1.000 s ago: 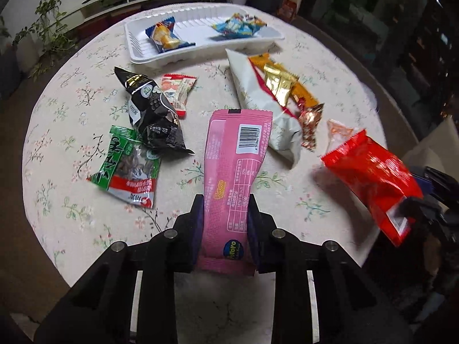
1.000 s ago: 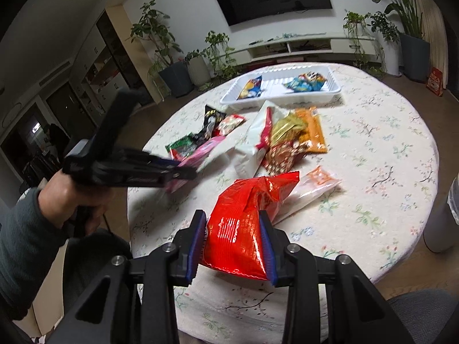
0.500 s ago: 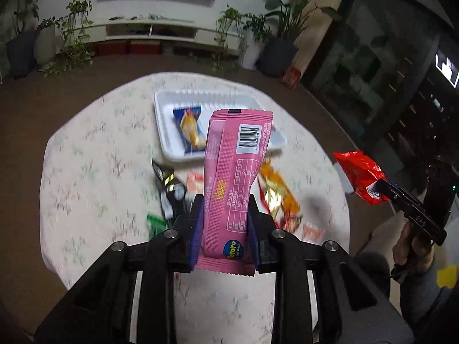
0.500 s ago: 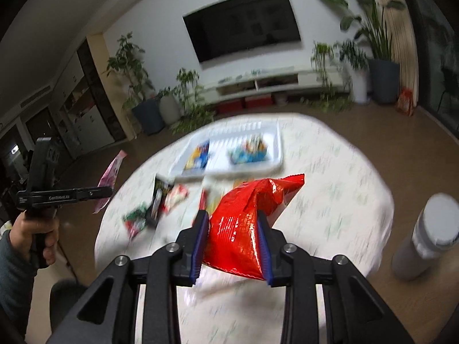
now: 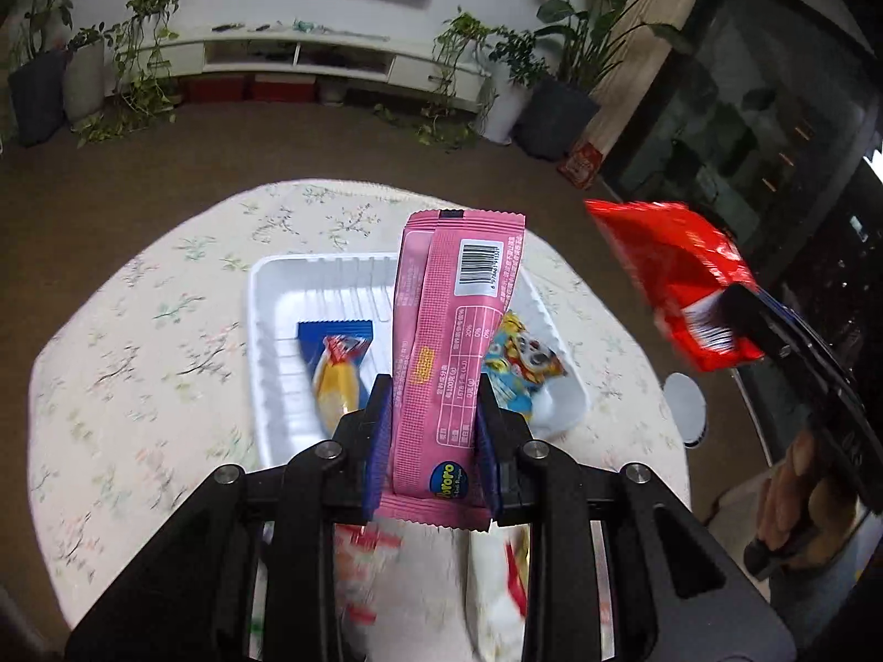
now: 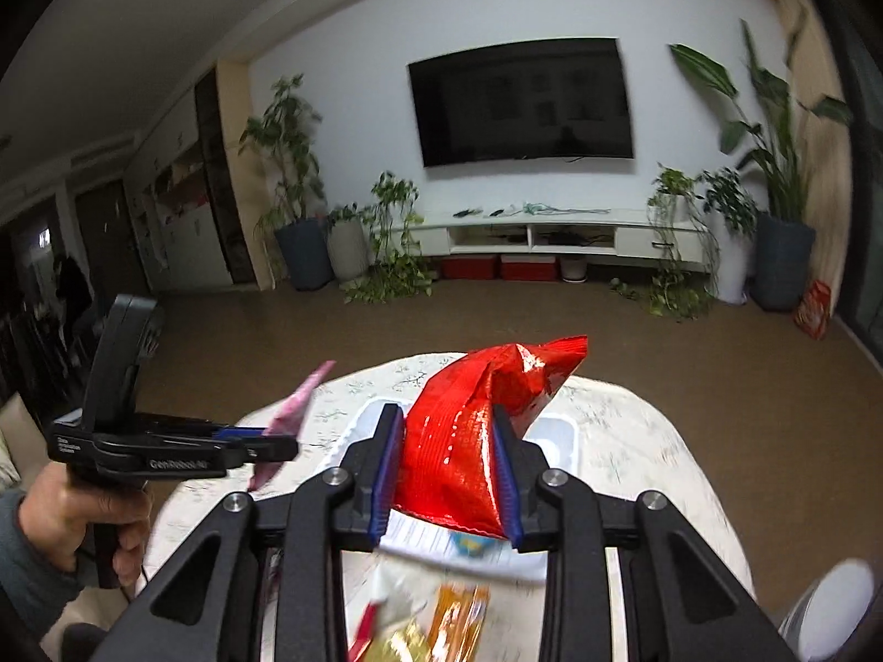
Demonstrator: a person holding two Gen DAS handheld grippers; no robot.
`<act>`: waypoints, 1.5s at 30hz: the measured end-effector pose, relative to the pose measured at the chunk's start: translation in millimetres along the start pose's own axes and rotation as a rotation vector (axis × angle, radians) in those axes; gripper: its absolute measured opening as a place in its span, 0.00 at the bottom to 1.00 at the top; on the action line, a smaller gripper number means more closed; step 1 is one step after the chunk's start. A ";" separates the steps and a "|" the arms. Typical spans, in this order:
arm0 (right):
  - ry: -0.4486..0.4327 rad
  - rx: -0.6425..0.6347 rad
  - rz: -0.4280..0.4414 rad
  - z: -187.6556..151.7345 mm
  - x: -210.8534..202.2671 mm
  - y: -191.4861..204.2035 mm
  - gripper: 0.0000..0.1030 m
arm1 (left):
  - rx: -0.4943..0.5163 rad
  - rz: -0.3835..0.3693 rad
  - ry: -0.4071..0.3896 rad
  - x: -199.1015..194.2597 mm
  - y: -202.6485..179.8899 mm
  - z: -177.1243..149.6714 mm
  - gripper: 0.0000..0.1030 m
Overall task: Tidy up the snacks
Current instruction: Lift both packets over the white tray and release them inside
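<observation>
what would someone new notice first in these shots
The long pink snack packet stands clamped upright in the left tool, right above the white tray. The shiny red bag fills the right tool, lifted over the round floral table.

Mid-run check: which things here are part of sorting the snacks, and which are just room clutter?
Part of the job:
- pink snack bar, clamped in the left hand-held gripper
- red snack bag, clamped in the right hand-held gripper
- white tray, already holding a blue-and-yellow packet and a cartoon packet

Just lying about:
- television
- potted plants
- white cylinder beside the table
</observation>
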State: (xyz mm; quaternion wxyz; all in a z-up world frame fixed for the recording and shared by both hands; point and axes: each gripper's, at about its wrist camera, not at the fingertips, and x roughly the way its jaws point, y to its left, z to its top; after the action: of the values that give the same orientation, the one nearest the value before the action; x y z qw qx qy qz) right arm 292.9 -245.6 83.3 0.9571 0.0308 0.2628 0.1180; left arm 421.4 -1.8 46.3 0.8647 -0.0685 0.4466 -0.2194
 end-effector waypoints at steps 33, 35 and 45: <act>0.303 -0.074 -0.073 -48.9 171.4 -19.6 0.37 | -0.055 0.144 0.104 132.6 10.9 -8.8 0.46; 0.298 -0.069 -0.081 -46.5 171.1 -22.8 0.39 | -0.065 0.135 0.085 129.9 12.2 -7.6 0.57; 0.250 -0.045 -0.093 -38.1 150.4 -31.3 0.65 | -0.069 0.115 -0.001 84.5 1.0 1.0 0.76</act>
State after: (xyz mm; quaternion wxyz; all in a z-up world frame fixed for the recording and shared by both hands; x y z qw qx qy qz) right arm 405.5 -239.7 -27.8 0.9217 -0.0179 0.3786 0.0821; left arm 465.1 -38.2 -16.2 0.8733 -0.0727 0.4566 -0.1536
